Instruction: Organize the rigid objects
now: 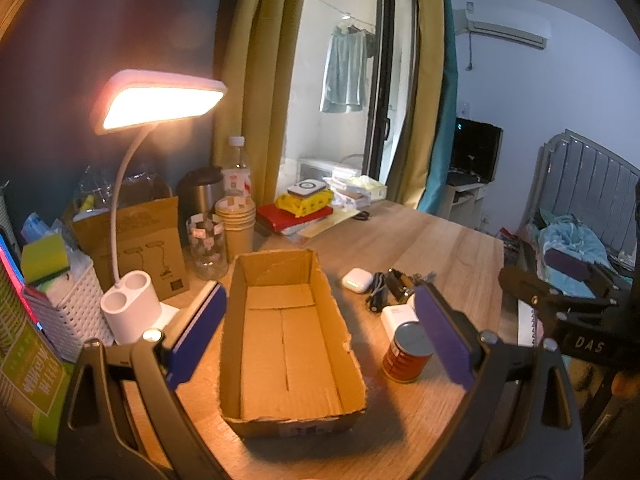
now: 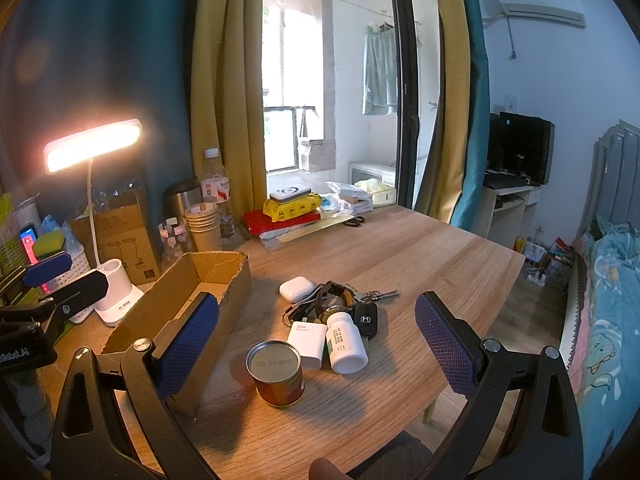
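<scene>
An empty open cardboard box lies on the wooden table. My left gripper hangs open above it, one blue pad on each side. To the box's right stands a red tin can. Behind the can lie a white charger block, a white pill bottle on its side, a black car key with keys, a dark watch and cable, and a white earbud case. My right gripper is open above this cluster, holding nothing.
A lit desk lamp with a white base stands left of the box, beside a white basket, a brown carton, paper cups, a glass and a bottle. Books and scissors lie at the back. The table's right edge drops toward a bed.
</scene>
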Available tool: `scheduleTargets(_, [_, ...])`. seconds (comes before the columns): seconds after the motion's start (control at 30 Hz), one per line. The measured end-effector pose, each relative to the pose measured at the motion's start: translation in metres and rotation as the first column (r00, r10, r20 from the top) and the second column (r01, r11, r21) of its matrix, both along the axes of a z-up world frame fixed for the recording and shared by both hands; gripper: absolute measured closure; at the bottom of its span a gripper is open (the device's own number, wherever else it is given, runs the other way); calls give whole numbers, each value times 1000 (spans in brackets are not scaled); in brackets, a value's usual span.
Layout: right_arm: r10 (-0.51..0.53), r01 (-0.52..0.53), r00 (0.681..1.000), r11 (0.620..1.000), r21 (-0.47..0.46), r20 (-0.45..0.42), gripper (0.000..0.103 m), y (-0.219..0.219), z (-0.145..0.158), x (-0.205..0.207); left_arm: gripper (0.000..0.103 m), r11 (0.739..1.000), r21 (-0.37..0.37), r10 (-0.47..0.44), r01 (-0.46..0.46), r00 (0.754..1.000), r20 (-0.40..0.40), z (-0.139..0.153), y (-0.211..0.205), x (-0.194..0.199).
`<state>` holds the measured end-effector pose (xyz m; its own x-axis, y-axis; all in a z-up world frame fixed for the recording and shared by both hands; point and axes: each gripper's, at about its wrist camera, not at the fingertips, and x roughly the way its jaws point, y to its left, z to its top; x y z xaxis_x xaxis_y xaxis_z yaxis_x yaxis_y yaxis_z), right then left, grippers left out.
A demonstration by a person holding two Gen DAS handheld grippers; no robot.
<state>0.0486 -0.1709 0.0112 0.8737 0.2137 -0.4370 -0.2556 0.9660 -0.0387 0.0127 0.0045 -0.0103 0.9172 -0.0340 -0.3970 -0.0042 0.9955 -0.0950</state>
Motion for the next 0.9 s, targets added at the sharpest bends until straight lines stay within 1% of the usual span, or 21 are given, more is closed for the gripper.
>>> scheduleTargets(0.57, [9, -9, 1000, 1000, 1, -5, 3, 2, -3, -2, 7, 1000, 2, 12, -12, 1000, 4, 0, 2, -1])
scheduleTargets(0.8, [19, -19, 999, 1000, -2, -44, 3, 4, -13, 9, 7, 999, 5, 36, -36, 999, -30, -9, 10, 10])
scheduleTargets(0.9, [23, -23, 998, 1000, -3, -65, 3, 5, -19, 16, 7, 998, -8, 56, -57, 996, -70, -20, 18, 19])
